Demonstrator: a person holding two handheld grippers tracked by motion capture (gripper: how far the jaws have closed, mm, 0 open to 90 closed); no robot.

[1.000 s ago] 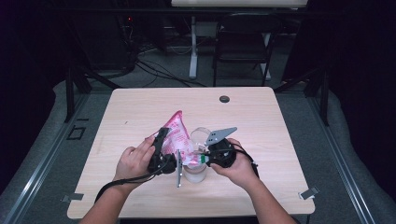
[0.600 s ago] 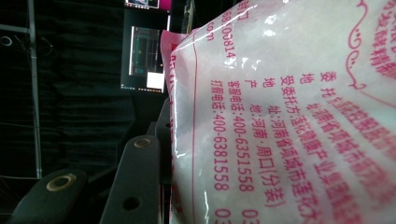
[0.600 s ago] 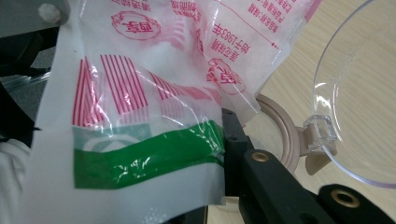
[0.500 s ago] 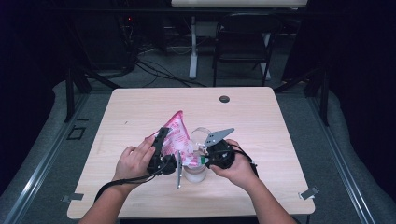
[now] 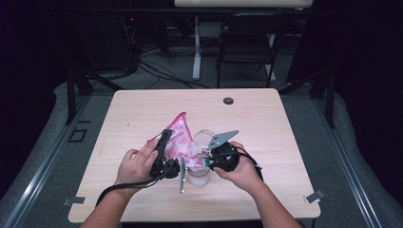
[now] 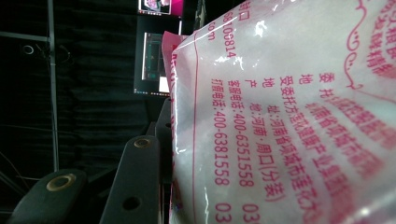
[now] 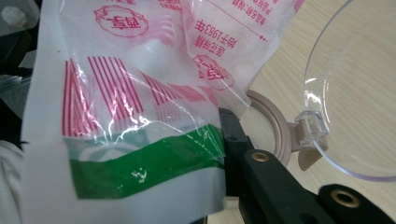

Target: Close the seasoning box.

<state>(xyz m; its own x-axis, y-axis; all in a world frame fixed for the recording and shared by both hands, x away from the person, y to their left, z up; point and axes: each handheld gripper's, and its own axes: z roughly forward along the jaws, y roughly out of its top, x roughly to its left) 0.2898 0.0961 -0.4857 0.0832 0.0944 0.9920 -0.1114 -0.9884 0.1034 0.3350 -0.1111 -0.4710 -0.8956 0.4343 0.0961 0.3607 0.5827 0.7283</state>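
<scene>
Almost nothing has changed since the earlier pictures. Both hands sit in the same spot near the front middle of the table (image 5: 142, 109), and the pink and white bag (image 5: 178, 137) is held up between them just as before.

The left gripper (image 5: 165, 137) comes in from the left. Its jaws are part way closed and squeeze the side of the bag. In the left gripper view the bag (image 6: 289, 116) sits very close, pressed against the black jaw, with red writing all over it.

The right gripper (image 5: 205, 161) comes in from the right. Its jaws are pinched tight on the low edge of the bag. In the right gripper view that edge (image 7: 140, 163) has a green band and red stripes, and the black jaw bites right on it.

The bag leans over a clear jar (image 5: 198, 175) that stands on the table just under the two grippers. The jar's clear lid (image 7: 355, 93) is flipped open and sticks up on the far side of the jar. In the right gripper view you can see the jar's tan rim (image 7: 275, 126) just behind the bag. The bag hides most of the jar's mouth.

Far back on the table, well apart from the hands, is a small round dark hole (image 5: 228, 100). Behind the table stands a dark chair (image 5: 247, 47) on the floor.
</scene>
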